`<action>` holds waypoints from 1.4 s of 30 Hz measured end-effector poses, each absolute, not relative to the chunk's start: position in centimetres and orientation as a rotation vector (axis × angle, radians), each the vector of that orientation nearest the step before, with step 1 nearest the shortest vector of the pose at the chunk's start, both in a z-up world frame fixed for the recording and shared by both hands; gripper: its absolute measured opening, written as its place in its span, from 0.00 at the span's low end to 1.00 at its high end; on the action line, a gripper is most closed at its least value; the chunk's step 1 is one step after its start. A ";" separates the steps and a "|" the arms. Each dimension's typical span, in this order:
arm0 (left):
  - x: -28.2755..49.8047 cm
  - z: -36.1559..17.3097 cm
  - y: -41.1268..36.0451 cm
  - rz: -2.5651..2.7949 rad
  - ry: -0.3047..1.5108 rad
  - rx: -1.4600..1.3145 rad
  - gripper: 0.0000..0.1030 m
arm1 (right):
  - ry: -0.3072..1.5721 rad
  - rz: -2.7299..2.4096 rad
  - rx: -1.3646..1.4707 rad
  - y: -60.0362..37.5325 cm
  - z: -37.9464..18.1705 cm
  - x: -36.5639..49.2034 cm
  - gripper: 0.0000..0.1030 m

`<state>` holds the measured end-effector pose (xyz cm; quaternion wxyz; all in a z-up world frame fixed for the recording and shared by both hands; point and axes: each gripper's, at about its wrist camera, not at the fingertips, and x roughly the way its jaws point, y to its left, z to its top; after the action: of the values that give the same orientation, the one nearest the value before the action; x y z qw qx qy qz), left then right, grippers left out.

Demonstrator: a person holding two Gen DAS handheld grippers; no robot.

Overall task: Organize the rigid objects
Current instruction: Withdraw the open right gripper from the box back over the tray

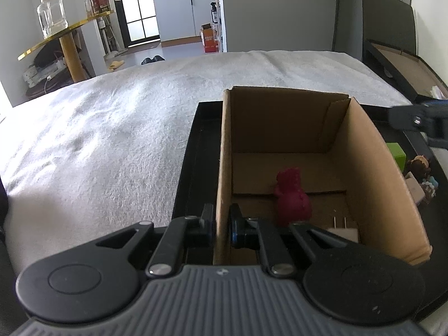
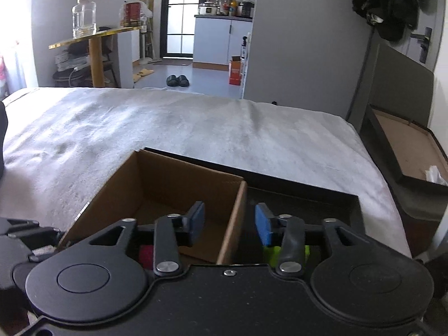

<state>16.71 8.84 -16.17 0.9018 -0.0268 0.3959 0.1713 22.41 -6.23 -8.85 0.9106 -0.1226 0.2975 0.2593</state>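
A cardboard box [image 1: 372,151] stands on a black tray [image 1: 193,140] on the bed. My left gripper [image 1: 221,225] is shut on the box's left wall. Inside the box lie a dark red figurine [image 1: 292,198] and a white plug adapter [image 1: 345,231]. Right of the box on the tray are a green block [image 1: 396,152] and small figurines [image 1: 420,168]. My right gripper [image 2: 229,224] is open, its fingers straddling the box's right wall [image 2: 233,224]. The green block [image 2: 273,253] shows below its right finger. The right gripper also shows at the left wrist view's right edge [image 1: 420,120].
A grey blanket [image 1: 112,126] covers the bed. A dark open case [image 2: 406,151] sits at the right of the bed. A gold side table with a glass jar [image 1: 51,14] stands far left. A kitchen doorway lies beyond.
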 end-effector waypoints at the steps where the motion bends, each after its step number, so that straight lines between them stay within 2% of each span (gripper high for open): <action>1: 16.7 -16.1 8.7 0.359 0.816 -0.044 0.13 | 0.616 0.527 -0.251 -6.7 -8.9 22.4 0.47; 4: 16.6 -15.8 8.6 0.363 0.810 -0.027 0.14 | 0.621 0.505 -0.237 -8.0 -8.8 22.3 0.58; 10: 16.4 -15.3 8.5 0.364 0.802 -0.027 0.17 | 0.640 0.470 -0.220 -10.5 -8.9 22.5 0.65; 11: 16.3 -15.2 8.4 0.364 0.803 -0.025 0.21 | 0.644 0.466 -0.218 -10.7 -9.0 22.5 0.66; 15: 16.2 -14.6 8.2 0.363 0.799 -0.032 0.49 | 0.666 0.449 -0.201 -12.0 -9.3 22.8 0.73; 18: 16.0 -13.9 8.0 0.365 0.776 -0.036 0.55 | 0.672 0.442 -0.203 -12.7 -9.6 22.8 0.76; 25: 16.3 -13.4 7.8 0.366 0.785 -0.039 0.56 | 0.699 0.443 -0.190 -13.9 -10.4 23.4 0.81; 30: 16.4 -13.1 7.5 0.369 0.780 -0.037 0.71 | 0.703 0.443 -0.190 -14.7 -10.9 23.7 0.89; 35: 16.9 -13.4 6.8 0.364 0.801 -0.009 0.75 | 0.727 0.446 -0.170 -15.7 -11.7 24.2 0.93; 42: 17.3 -13.6 5.9 0.366 0.809 0.021 0.80 | 0.757 0.449 -0.148 -17.0 -13.2 25.0 0.93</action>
<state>17.30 5.87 -13.58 0.9031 0.0103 0.3911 0.1771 25.01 -17.03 -13.20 0.9021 -0.0714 0.3662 0.2170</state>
